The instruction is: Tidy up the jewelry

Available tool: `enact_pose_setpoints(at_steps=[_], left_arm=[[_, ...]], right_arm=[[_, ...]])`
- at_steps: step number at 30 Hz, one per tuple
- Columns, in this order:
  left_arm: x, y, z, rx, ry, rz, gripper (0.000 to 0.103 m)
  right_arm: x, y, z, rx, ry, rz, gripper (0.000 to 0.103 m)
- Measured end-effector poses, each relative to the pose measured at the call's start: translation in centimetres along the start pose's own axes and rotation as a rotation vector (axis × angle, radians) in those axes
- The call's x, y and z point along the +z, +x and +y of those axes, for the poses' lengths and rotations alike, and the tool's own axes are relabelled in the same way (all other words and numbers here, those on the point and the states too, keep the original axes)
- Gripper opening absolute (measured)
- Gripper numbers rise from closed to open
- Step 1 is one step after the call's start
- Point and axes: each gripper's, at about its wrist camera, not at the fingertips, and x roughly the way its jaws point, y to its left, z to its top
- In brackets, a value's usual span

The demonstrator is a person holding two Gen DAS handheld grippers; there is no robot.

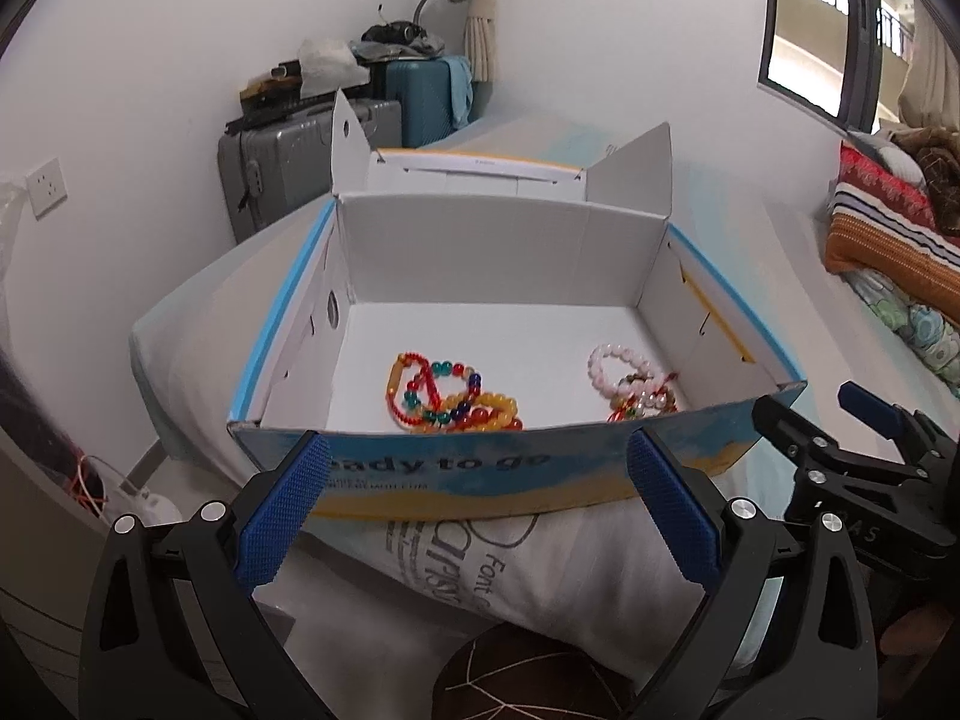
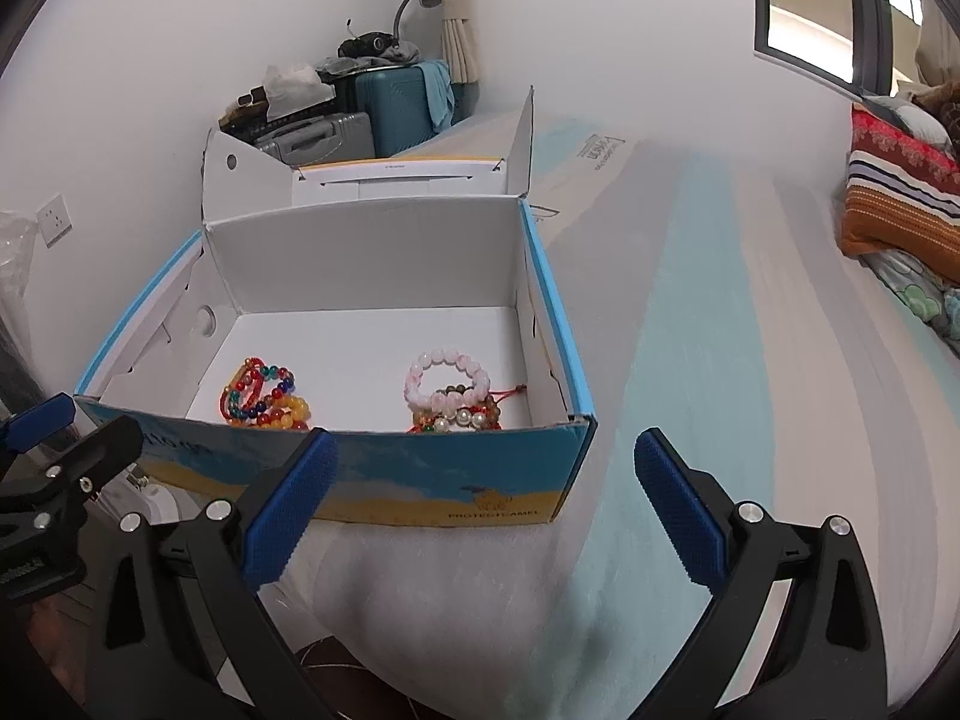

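- Your left gripper (image 1: 477,501) hovers just in front of the box (image 1: 516,468), fingers spread wide and holding nothing. The near wall of the box stands between them and the beads, so a straight push forward would likely shove the box instead of reaching in.
- The box rests on a soft bed (image 2: 690,360), partly on a white pillow (image 1: 600,576). Pressing down on a wall could tip or slide it, in my judgement.
- Inside the box toward its left wall lies the colourful bead tangle (image 1: 447,393): red, orange, blue and green strands knotted together. Grabbing one strand may drag up the whole heap.
- Toward the right wall of the box lies the pink bracelet (image 2: 447,381), touching a cluster of pearl and red-cord pieces (image 2: 465,417). They could snag on each other.
- Your right gripper (image 2: 480,504) waits before the box's right front corner, fingers wide apart and empty.
- Behind the box, its raised lid flaps (image 1: 636,171) could catch a high reach.
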Motion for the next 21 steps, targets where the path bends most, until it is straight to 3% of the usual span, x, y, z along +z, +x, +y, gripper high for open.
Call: enact_pose_setpoints(at_steps=[21], left_arm=[[-0.27, 0.73, -0.11, 0.056, 0.041, -0.003, 0.097]], right_arm=[[-0.11, -0.32, 0.48, -0.021, -0.009, -0.002, 0.095]])
